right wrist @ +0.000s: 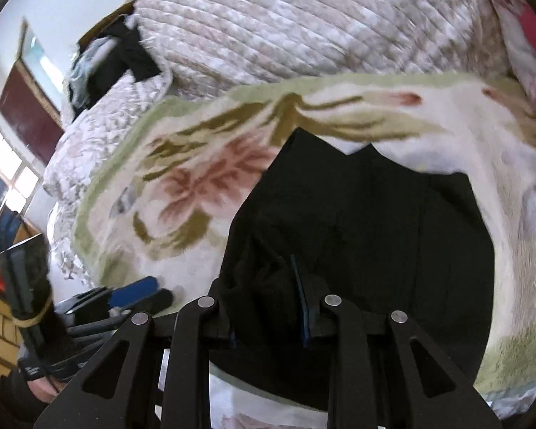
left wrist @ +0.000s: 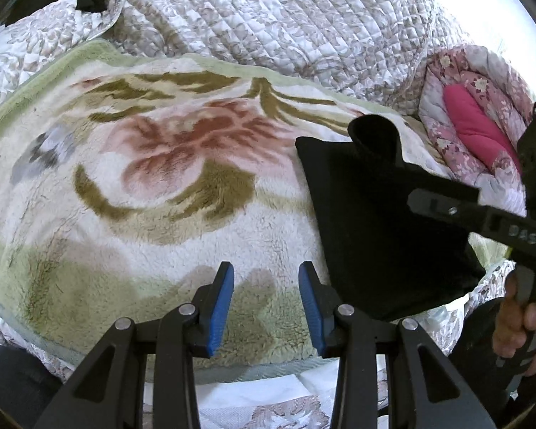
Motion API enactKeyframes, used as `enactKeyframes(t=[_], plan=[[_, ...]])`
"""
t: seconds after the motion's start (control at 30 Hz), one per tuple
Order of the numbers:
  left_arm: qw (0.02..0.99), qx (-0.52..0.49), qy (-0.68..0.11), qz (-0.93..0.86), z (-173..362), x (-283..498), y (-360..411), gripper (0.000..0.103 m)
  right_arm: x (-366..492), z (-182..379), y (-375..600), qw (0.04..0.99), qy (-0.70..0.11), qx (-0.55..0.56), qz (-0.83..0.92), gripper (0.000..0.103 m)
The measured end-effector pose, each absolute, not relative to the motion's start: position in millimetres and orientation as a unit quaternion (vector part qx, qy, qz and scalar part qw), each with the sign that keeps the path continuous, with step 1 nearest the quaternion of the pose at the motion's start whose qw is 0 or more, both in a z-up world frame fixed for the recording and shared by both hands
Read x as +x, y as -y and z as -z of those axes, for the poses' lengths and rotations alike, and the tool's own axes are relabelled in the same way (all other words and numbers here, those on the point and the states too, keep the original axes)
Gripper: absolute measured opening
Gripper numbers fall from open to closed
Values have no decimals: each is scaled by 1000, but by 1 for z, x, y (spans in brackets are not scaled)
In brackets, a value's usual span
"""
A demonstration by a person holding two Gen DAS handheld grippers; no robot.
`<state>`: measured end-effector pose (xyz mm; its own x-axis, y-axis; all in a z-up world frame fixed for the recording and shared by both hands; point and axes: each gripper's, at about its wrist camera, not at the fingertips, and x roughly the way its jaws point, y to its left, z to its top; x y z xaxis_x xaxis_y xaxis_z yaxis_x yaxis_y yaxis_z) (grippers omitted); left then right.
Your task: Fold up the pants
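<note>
Left gripper (left wrist: 266, 307) hovers with blue pads (left wrist: 219, 309) spread wide, nothing between them. Right gripper (right wrist: 268, 307) — at its three o'clock — is clamped on black cloth, a hand (left wrist: 518, 325) gripping its handle.

Right claw (right wrist: 268, 307) pads under pants (right wrist: 357, 221)

Over the floral fleece blanket (left wrist: 143, 186) the left gripper (left wrist: 266, 307) hangs with blue pads (left wrist: 221, 307) apart, while the right gripper (left wrist: 446, 203) lifts folded black pants (left wrist: 375, 221) beside it.
</note>
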<state>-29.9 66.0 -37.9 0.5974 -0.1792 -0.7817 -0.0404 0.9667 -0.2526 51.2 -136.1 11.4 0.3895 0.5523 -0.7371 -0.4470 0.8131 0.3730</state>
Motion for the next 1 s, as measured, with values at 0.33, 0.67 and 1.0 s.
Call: enactKeyframes(t=[0.33,0.67,1.0], plan=[[886,-131,-443,35,37,-34,-74,40,48,7,114,827,-478,11,-296,25],[885,-134,-445,28,39,-34,-79,40,25,-17,114,806,-435,68,-396,52],[887,-124,-443,35,34,-27,-74,40,34,18,154,825,-465,58,-315,36]])
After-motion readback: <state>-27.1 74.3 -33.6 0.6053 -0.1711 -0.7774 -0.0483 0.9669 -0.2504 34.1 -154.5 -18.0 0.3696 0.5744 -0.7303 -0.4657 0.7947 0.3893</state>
